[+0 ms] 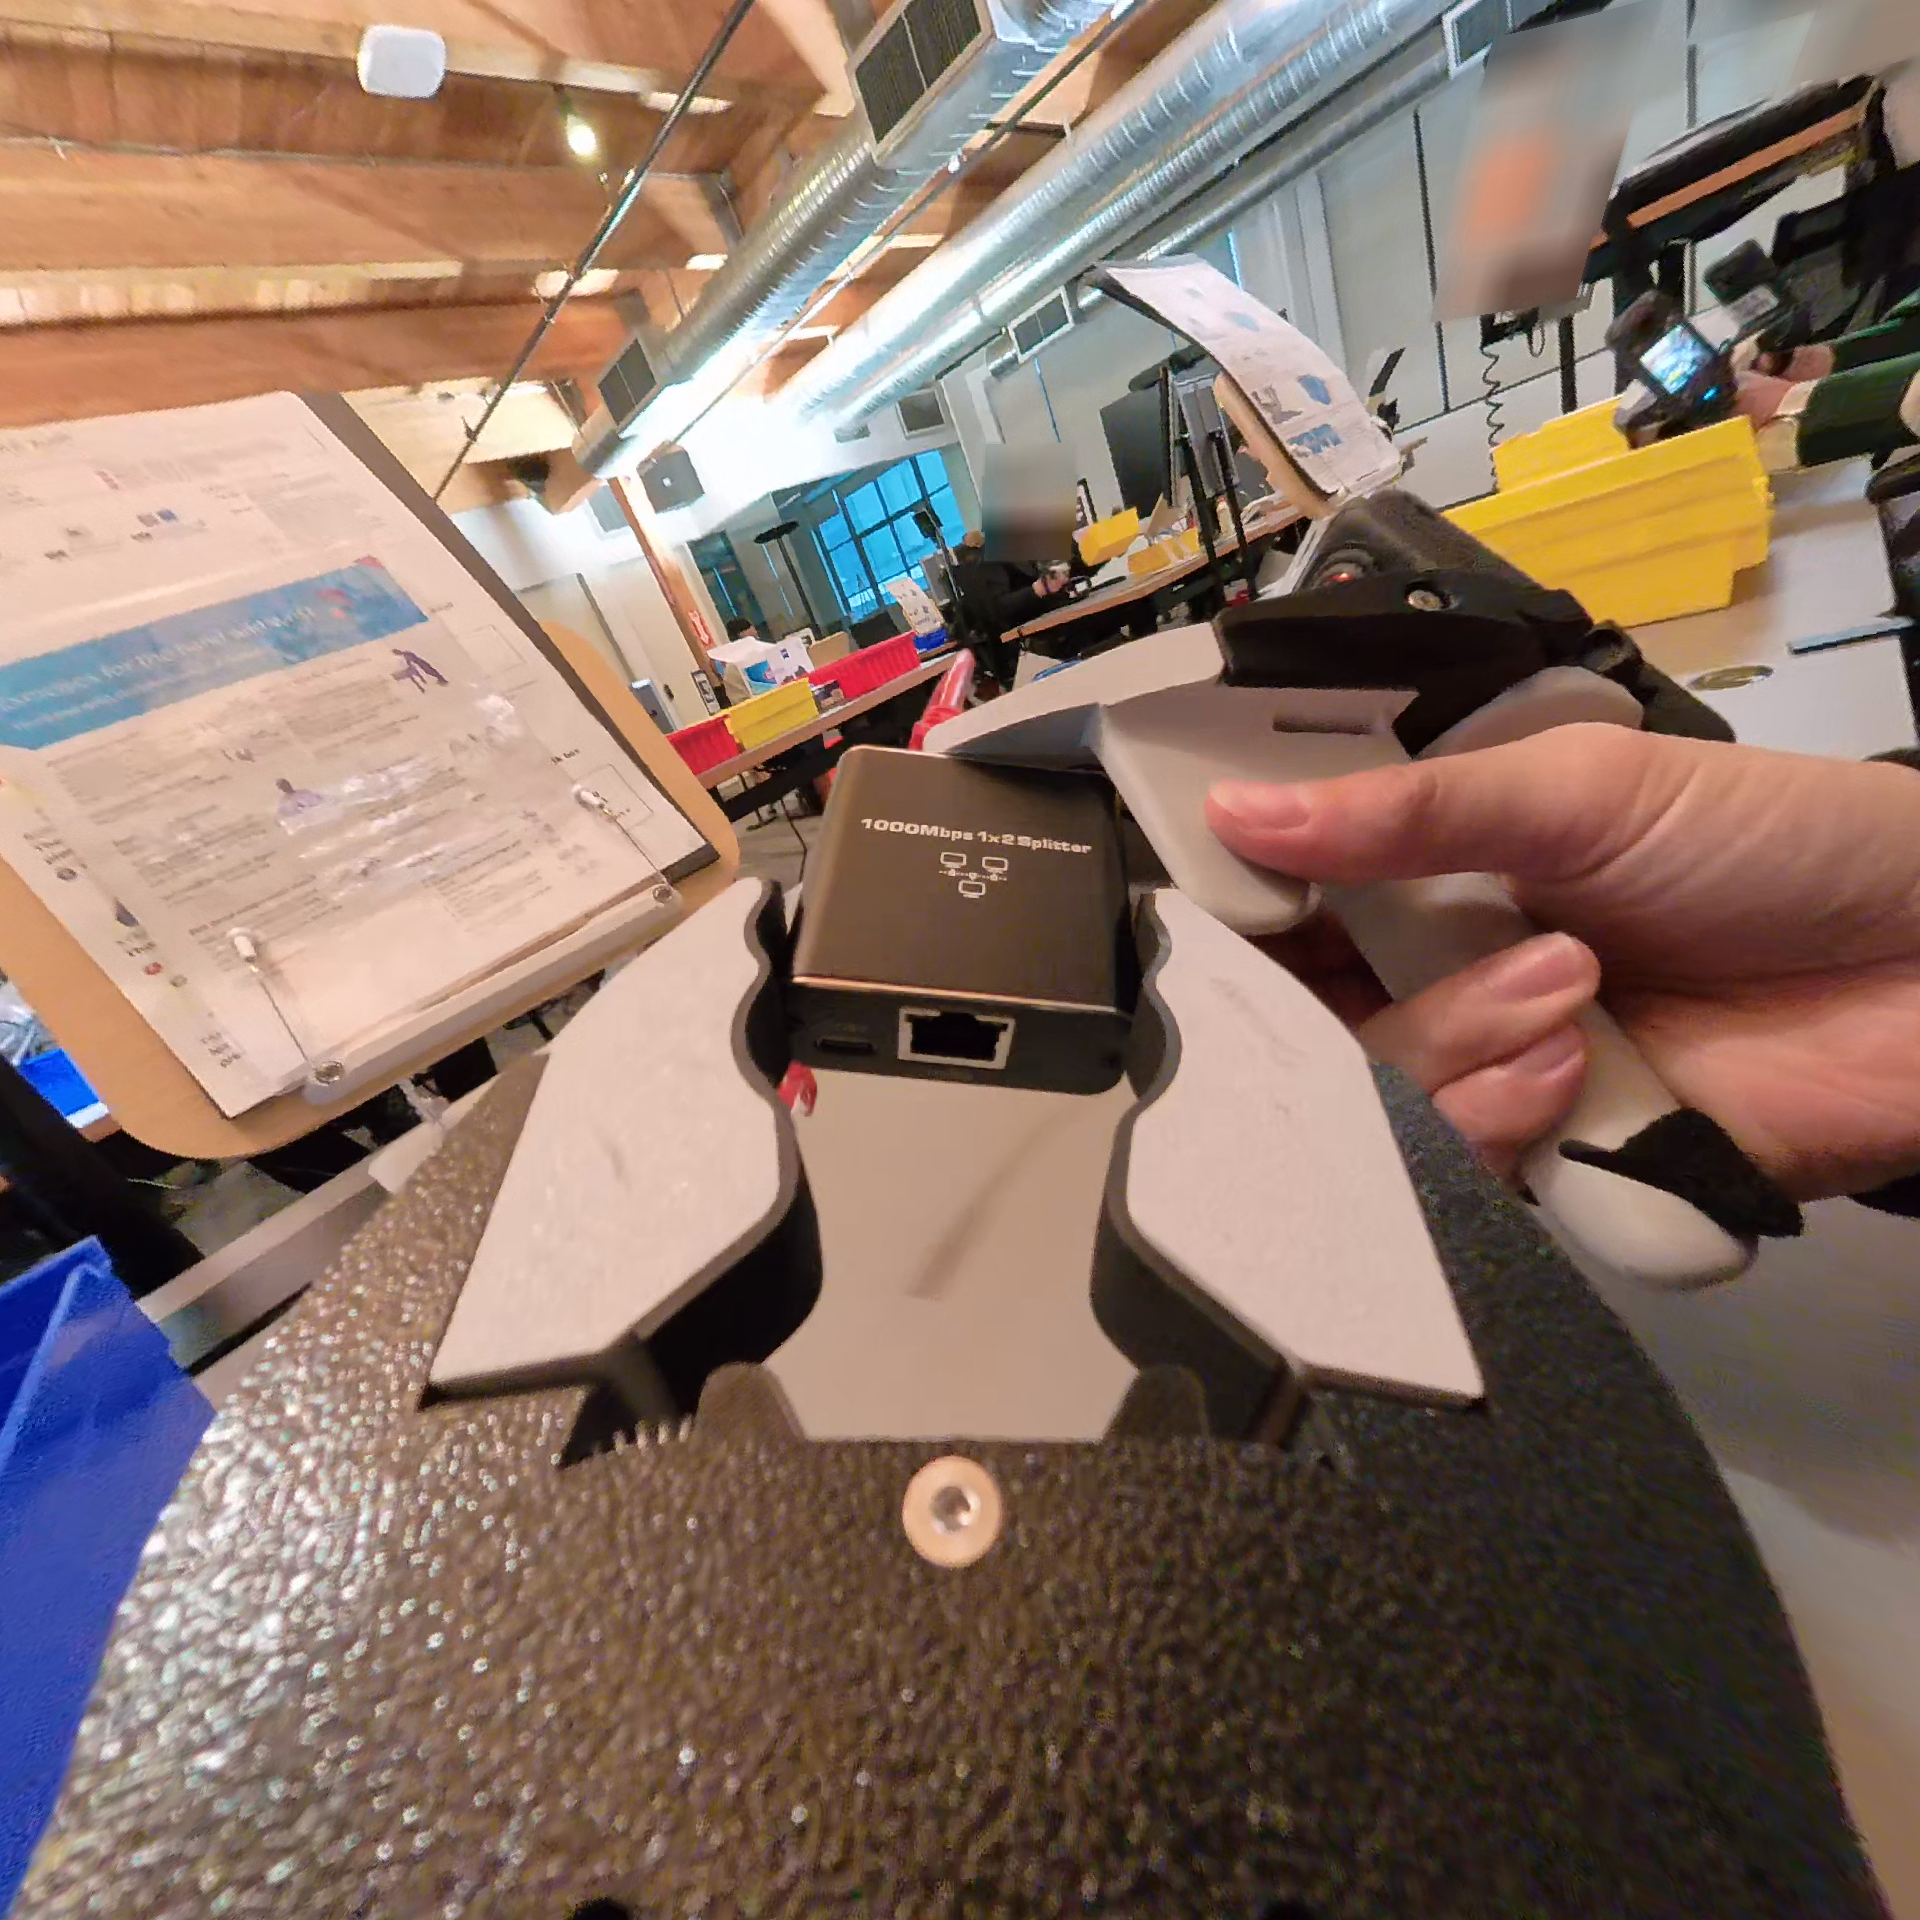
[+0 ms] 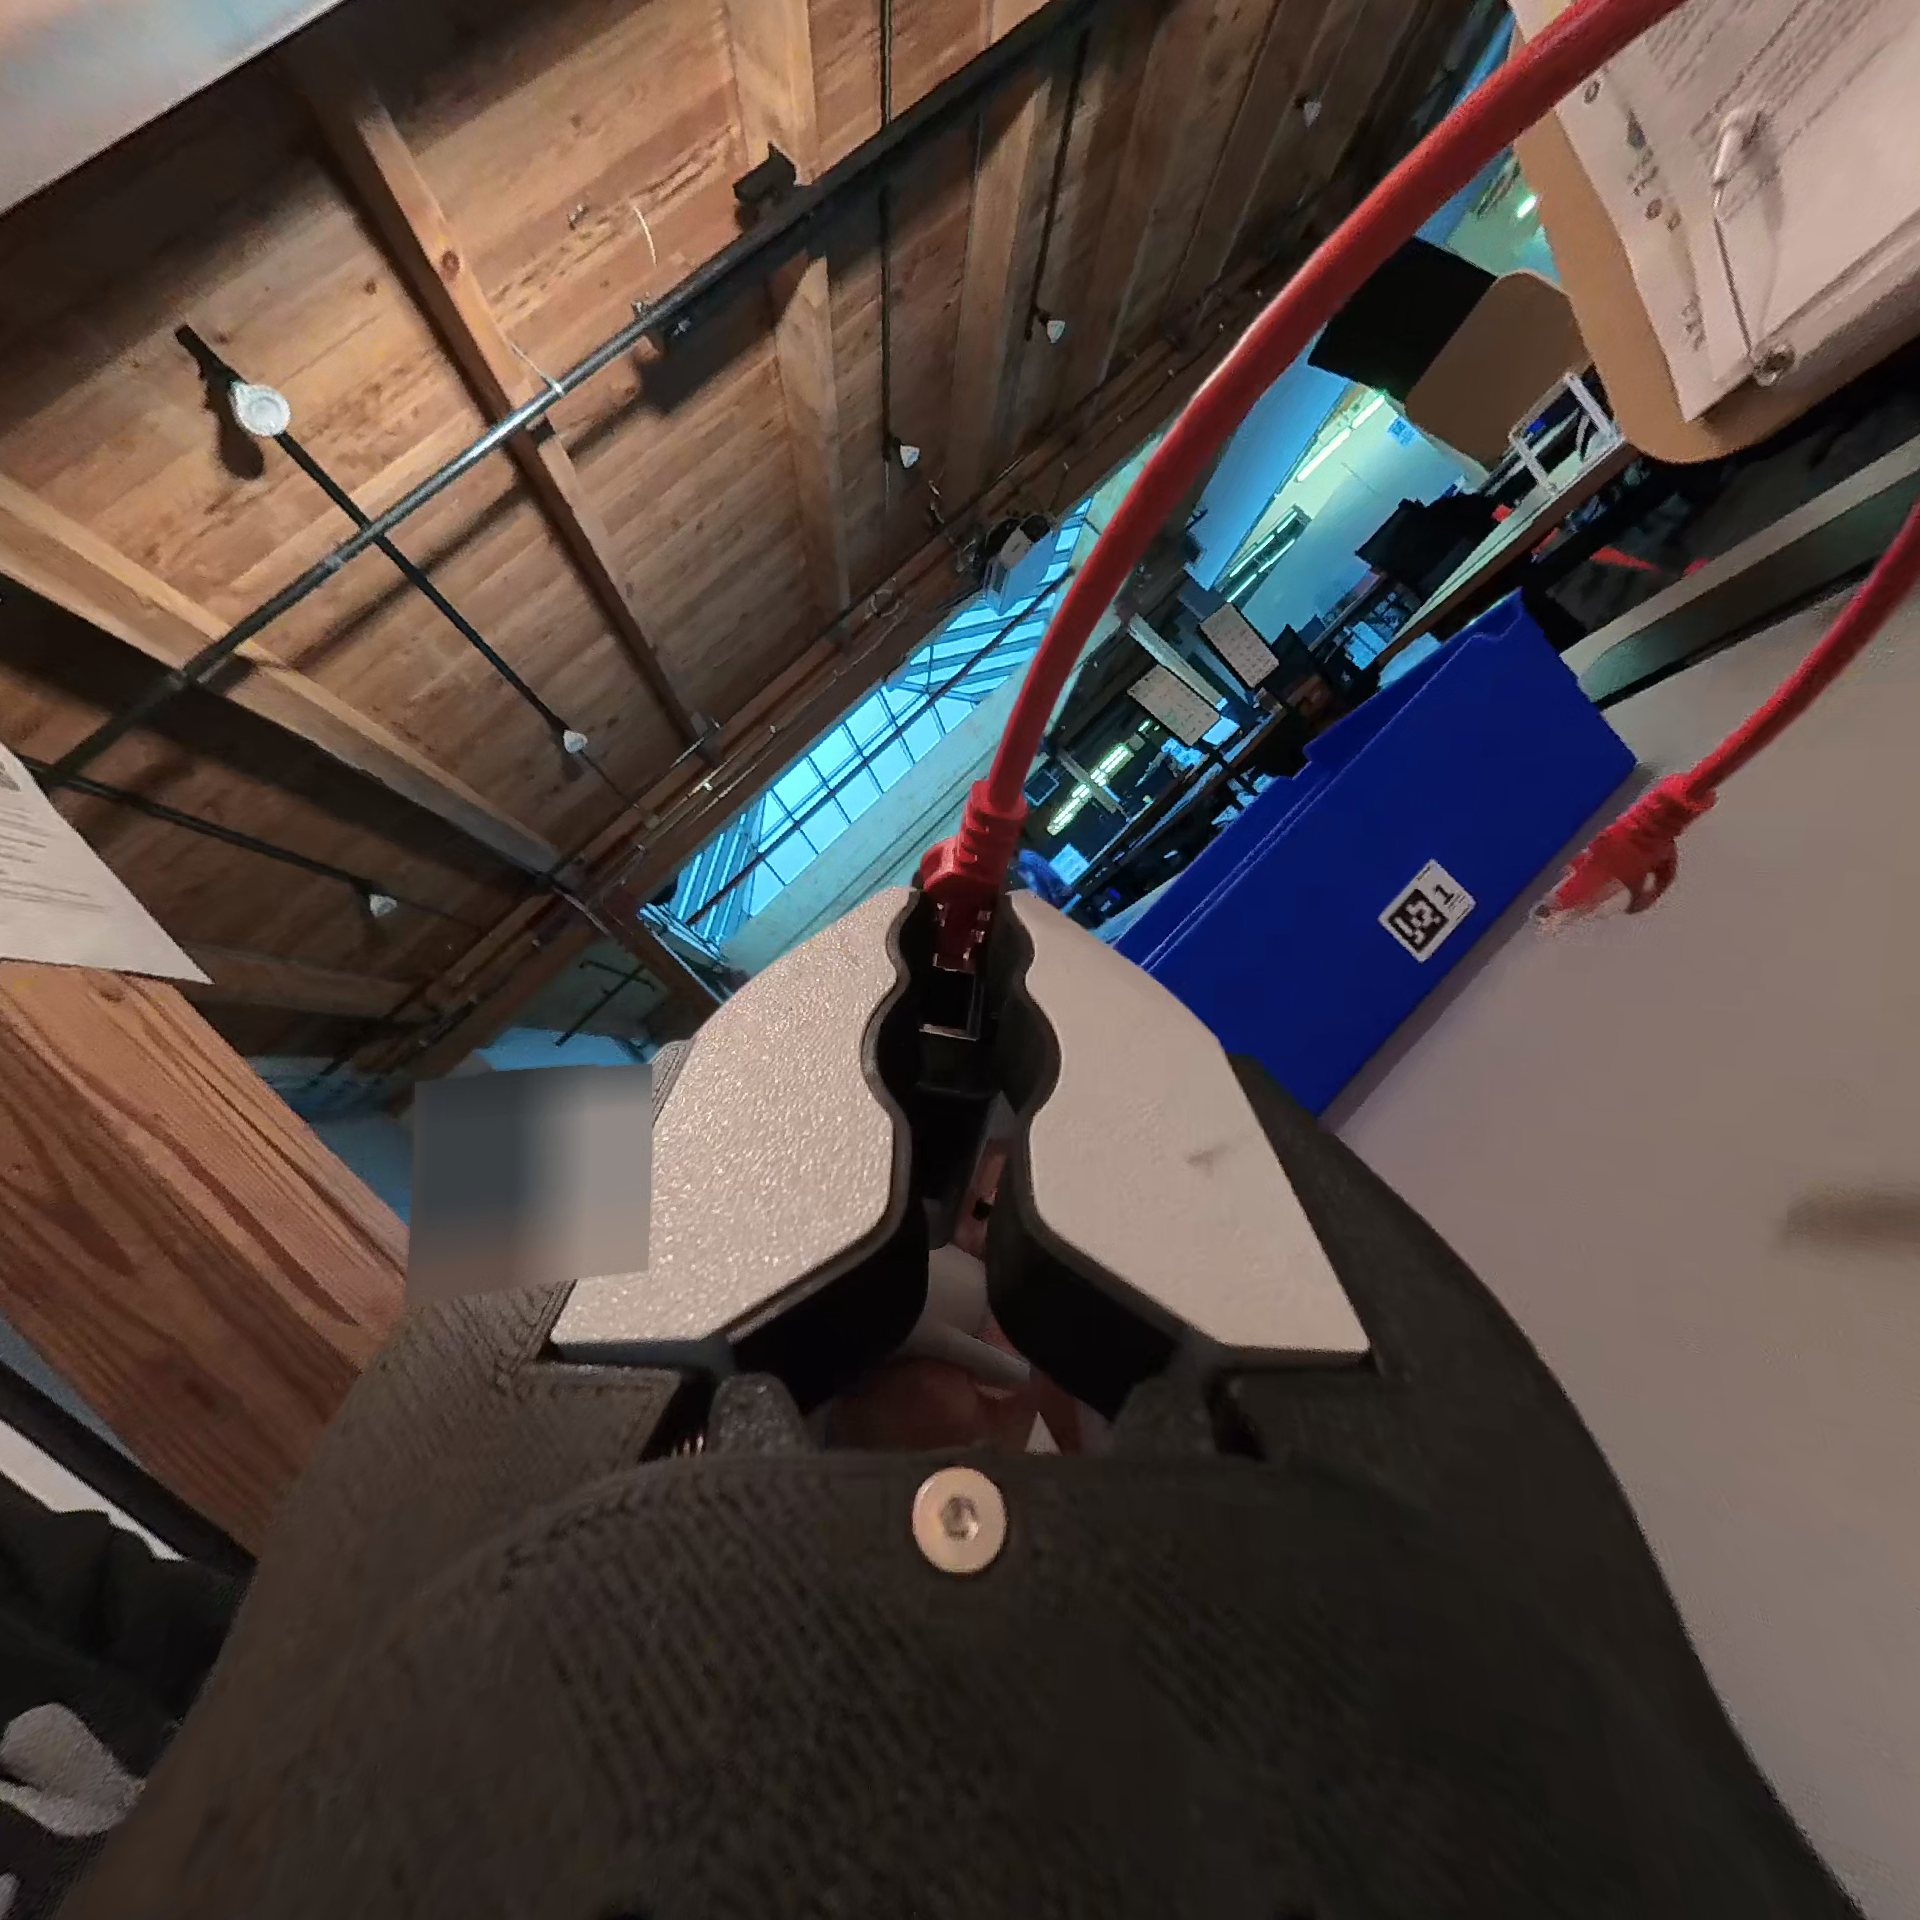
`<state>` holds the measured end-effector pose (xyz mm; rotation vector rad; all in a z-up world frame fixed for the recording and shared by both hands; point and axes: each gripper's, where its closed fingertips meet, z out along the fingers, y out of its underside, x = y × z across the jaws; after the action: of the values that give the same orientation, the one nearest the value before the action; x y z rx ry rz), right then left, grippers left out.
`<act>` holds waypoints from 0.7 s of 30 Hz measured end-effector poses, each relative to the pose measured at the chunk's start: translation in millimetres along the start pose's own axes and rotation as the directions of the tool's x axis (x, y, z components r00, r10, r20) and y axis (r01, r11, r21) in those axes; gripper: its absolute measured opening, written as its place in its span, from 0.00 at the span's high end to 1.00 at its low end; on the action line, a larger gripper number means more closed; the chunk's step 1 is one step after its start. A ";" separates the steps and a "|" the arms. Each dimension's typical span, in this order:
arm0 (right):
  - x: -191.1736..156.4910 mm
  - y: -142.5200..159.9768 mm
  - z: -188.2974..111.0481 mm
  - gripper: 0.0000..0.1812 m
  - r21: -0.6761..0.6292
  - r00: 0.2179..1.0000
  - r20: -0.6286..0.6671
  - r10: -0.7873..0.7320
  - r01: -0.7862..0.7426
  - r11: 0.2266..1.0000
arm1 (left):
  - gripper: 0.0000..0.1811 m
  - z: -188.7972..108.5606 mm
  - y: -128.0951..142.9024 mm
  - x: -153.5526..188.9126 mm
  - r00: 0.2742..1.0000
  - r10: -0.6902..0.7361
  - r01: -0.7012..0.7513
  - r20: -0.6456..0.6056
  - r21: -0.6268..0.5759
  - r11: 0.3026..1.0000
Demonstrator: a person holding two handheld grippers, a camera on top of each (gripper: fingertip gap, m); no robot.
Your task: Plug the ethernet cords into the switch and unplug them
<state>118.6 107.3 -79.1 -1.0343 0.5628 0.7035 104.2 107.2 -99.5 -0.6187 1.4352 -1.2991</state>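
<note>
In the left wrist view my left gripper (image 1: 958,997) is shut on the black switch (image 1: 956,883) and holds it in the air. The switch's near face shows an empty port (image 1: 956,1037). My right gripper (image 1: 997,738), held by a hand (image 1: 1662,935), reaches in from the right over the switch's far end. In the right wrist view my right gripper (image 2: 956,935) is shut on a red ethernet plug (image 2: 961,920). Its red cord (image 2: 1143,468) arcs up and away. I cannot tell if that plug sits in a port. A second red plug (image 2: 1621,862) lies loose at the right.
A blue bin (image 2: 1382,883) stands on the grey table (image 2: 1662,1247) beyond the right gripper and shows at the left (image 1: 73,1455). A board with clipped papers (image 1: 312,748) stands left of the switch. Yellow bins (image 1: 1621,520) sit far right. Another person's hands hold a device (image 1: 1683,364).
</note>
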 end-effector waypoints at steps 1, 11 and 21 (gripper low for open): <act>1.2 0.5 0.3 0.93 -0.004 1.000 -0.005 -0.003 0.003 1.000 | 0.65 0.0 1.3 -0.3 1.000 0.004 -0.003 0.004 -0.005 1.000; -13.9 -43.6 -9.7 0.94 -0.022 0.982 0.016 -0.189 0.189 0.982 | 0.65 -8.7 -6.2 -10.4 0.994 0.104 -0.105 0.041 0.005 0.994; -17.8 -102.0 -59.3 0.94 -0.301 0.763 -0.191 -0.618 0.553 0.777 | 0.65 -21.4 -4.2 -37.6 0.997 0.024 -0.025 0.074 0.011 1.000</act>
<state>178.1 15.0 -32.4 -1.4539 0.3615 0.0484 95.2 147.4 -85.5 -0.6335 1.3698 -1.2519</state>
